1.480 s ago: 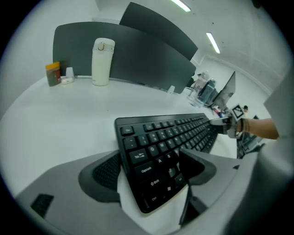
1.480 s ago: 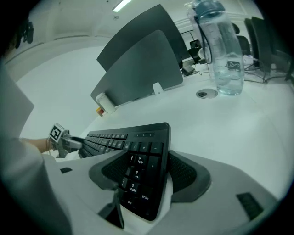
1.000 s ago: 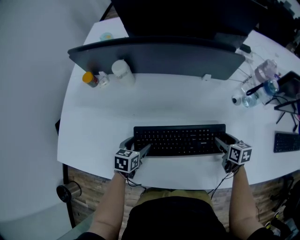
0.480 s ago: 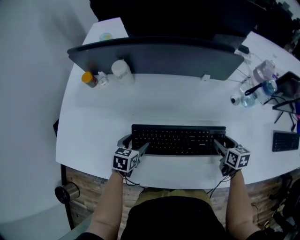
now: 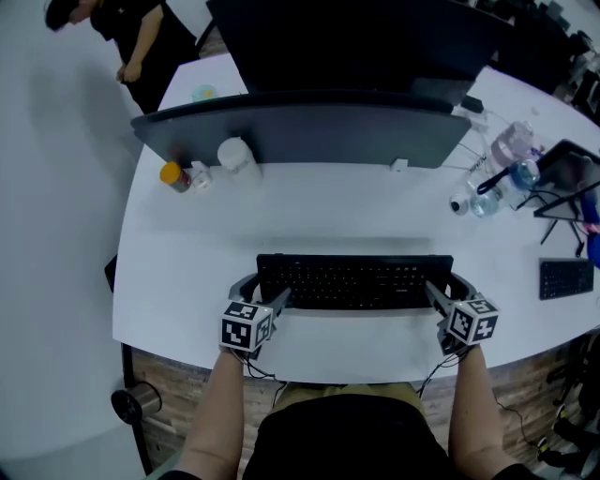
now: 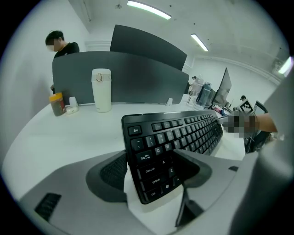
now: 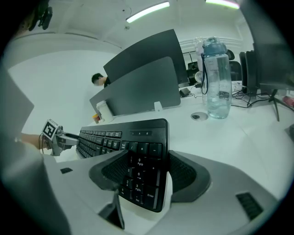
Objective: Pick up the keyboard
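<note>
White smooth curved desk (image 5: 309, 211) | keyboard (image 5: 354, 279): flat black plastic rect.

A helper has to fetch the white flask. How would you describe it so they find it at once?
On the white desk, look along the curved grey divider towards its left end. The white flask stands upright in front of it, taller than the yellow-capped jar to its left and all white.

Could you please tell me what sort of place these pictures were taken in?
Most likely an open-plan office: a long white desk backed by a grey partition, a black keyboard, and strip lights on the ceiling.
</note>
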